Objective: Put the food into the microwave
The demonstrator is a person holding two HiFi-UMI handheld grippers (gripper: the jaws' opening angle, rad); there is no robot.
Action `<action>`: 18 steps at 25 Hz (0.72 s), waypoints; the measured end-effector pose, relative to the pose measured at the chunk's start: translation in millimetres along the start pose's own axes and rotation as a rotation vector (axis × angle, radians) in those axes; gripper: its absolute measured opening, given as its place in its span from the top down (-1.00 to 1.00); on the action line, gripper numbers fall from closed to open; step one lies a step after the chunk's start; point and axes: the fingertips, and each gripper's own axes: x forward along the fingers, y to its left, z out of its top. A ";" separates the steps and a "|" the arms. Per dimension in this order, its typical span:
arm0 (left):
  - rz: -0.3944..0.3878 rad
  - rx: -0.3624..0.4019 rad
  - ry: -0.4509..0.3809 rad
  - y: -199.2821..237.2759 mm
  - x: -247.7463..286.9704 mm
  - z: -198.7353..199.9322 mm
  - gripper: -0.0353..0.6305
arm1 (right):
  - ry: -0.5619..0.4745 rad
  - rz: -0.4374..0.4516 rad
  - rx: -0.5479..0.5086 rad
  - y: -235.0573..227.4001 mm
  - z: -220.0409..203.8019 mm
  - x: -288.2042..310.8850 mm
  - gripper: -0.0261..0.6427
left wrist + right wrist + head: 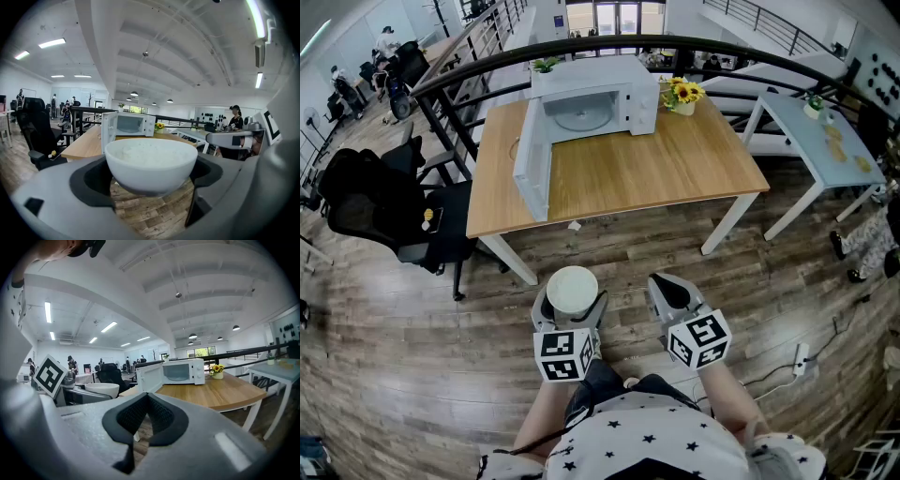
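A white bowl [572, 289] filled with rice [149, 151] sits between the jaws of my left gripper [571, 296], which stands wide and shut on the bowl's sides. The bowl [151, 164] fills the middle of the left gripper view. My right gripper [672, 292] is beside it on the right, shut with nothing in it; its black pads [159, 416] meet. Both hang over the wooden floor in front of the table [675, 178]. On the table's far side stands the white microwave [602, 101], its door [532, 171] swung open to the left and its turntable bare.
A pot of sunflowers [681, 96] stands right of the microwave. A black office chair [382, 211] is left of the table, a white table [811, 131] to the right. A dark railing [609, 42] runs behind. A power strip [800, 357] lies on the floor.
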 end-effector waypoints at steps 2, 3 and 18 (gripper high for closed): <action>-0.009 -0.002 0.002 -17.8 -15.8 -6.5 -0.56 | -0.010 -0.008 0.004 3.2 -5.2 -22.4 0.90; -0.012 -0.004 0.003 -25.2 -23.1 -9.3 -0.56 | -0.014 -0.011 0.005 5.1 -7.3 -32.3 0.90; -0.020 -0.019 -0.035 -59.3 -60.1 -12.1 -0.56 | -0.043 0.000 -0.010 20.7 -9.9 -81.7 0.90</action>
